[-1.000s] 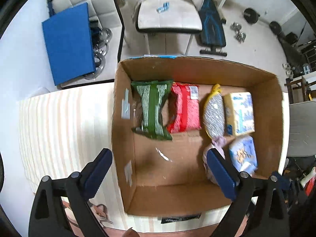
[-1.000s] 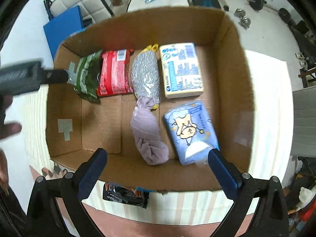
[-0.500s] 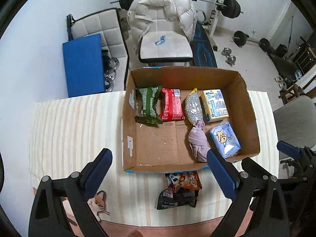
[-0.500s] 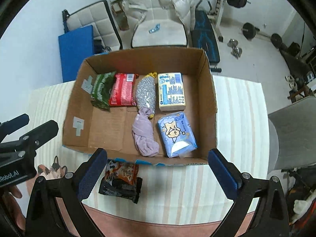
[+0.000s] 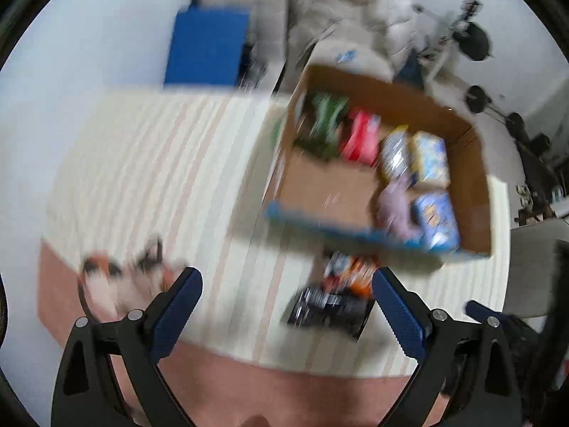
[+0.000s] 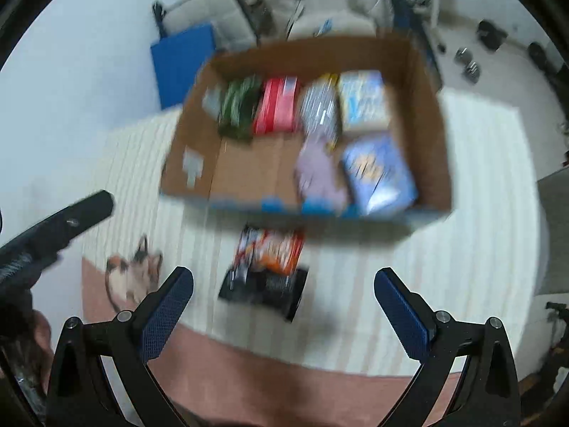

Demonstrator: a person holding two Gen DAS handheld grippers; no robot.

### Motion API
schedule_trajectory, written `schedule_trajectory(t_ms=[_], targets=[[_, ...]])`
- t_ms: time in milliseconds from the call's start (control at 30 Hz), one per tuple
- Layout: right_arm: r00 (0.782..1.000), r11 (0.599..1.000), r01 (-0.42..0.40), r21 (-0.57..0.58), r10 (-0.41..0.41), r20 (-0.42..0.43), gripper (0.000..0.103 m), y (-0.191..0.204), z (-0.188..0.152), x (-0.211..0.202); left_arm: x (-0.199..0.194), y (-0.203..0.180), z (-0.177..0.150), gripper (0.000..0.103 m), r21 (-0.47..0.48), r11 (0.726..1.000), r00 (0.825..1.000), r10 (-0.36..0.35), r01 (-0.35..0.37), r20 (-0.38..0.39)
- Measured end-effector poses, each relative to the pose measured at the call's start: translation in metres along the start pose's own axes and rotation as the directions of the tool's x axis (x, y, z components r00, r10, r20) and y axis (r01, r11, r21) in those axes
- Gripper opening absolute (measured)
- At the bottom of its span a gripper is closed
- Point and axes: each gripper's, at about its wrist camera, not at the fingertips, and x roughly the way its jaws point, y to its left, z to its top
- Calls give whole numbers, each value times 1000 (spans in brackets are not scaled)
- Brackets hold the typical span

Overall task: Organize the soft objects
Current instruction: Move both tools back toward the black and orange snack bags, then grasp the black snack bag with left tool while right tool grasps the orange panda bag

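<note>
**Holding both grippers wide above the near edge of the tabletop**

Holding my left gripper (image 5: 286, 297) with its blue-padded fingers (image 5: 177, 306) spread wide, I grip nothing with it. My right gripper (image 6: 282, 297) is likewise wide apart and unloaded. Both views are heavily motion-blurred, so fine detail cannot be read.

1. Near edge: the striped tablecloth (image 6: 462, 213) ends in a pinkish border. A cat motif (image 6: 133, 270) is printed near the near-left corner.
2. Just beyond the border: a dark snack packet (image 6: 263, 286) lies flat on the cloth, with an orange-and-red packet (image 6: 275, 247) touching its far side. Both sit outside the box, just in front of its near wall.
3. Middle of the tabletop: the cardboard box (image 6: 426, 124) stands open-topped, with blue along its near rim.
4. Box, near-right part: a lilac cloth bundle (image 6: 318, 174) lies beside a blue tissue pack (image 6: 380, 174), which sits in the near-right corner.
5. Box, far wall, left to right: a green pack (image 6: 240, 106), a red pack (image 6: 279, 105), a silvery scrubber (image 6: 320, 106) and a pale blue-printed block (image 6: 362, 101). The near-left floor of the box is bare cardboard.
6. Beyond the table: a blue panel (image 5: 208, 44), a white padded chair (image 5: 352, 25) and dark weight plates (image 5: 474, 41) on the floor.
</note>
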Motion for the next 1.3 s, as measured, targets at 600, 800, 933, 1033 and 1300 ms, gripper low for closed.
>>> schedule_trajectory(t_ms=[600,800,933,1033,1300], targets=[[893,928,-352,124,372,-252,48,23,-69,152,107,72,-86,98,-226,974,953,-44,-27,-300],[969,960,-232,157,242,-50,84,-5,-54,105,130,53,-75,98,-211,977,945,-67,-3,-320],[973,923,-213,321,229,-11,84,-43,-31,108,156,22,-66,98,-142,990,938,-57,9,-342],[981,912,-184,367,193,10,84,-55,-18,115,171,8,-67,98,-123,992,935,-70,28,-347],[984,927,-177,331,177,33,28,-33,-13,132,176,3,-75,58,-81,997,941,-42,16,-334]])
